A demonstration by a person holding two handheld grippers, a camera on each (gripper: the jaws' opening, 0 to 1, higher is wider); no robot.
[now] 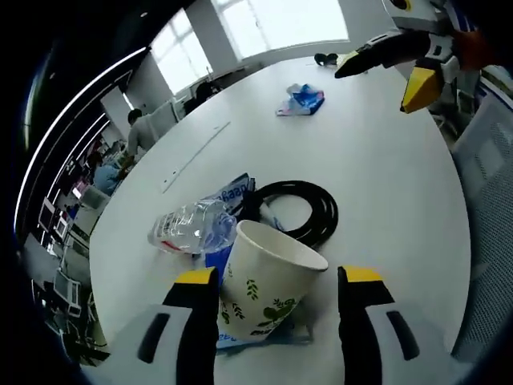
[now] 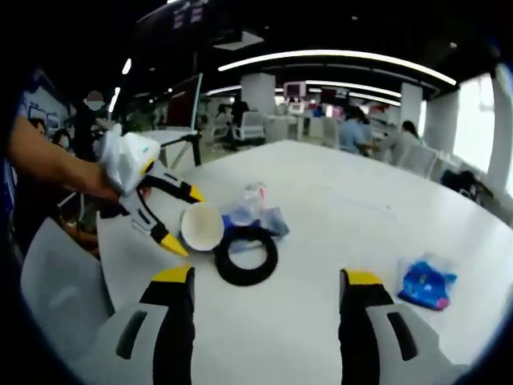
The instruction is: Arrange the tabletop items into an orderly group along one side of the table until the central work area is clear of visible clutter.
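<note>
The white table (image 1: 385,168) is broad and rounded, standing in an open office with big windows on one side, ceiling strip lights, desks, chairs and seated people further back.

In the left gripper view the left gripper (image 1: 276,277) has its jaws spread wide, with a paper cup (image 1: 268,285) printed with green leaves between them. The cup leans against the left-hand jaw, and whether the other jaw touches it cannot be told. The cup's base is cut off behind the jaws. Just beyond it lie a crumpled clear plastic bottle (image 1: 188,226), a blue packet (image 1: 232,196) partly hidden under bottle and cup, and a black coiled cable (image 1: 309,210), all crowded together. A second blue wrapper (image 1: 302,99) lies well apart, toward the windows; its print is too small to read.

In the right gripper view the right gripper (image 2: 268,281) is wide open and holds nothing, hanging above bare table with the cable (image 2: 246,257) ahead and the wrapper (image 2: 426,282) off to the right. A person's hand (image 2: 100,180) holds the left gripper (image 2: 183,220) at the cup (image 2: 202,227).
</note>
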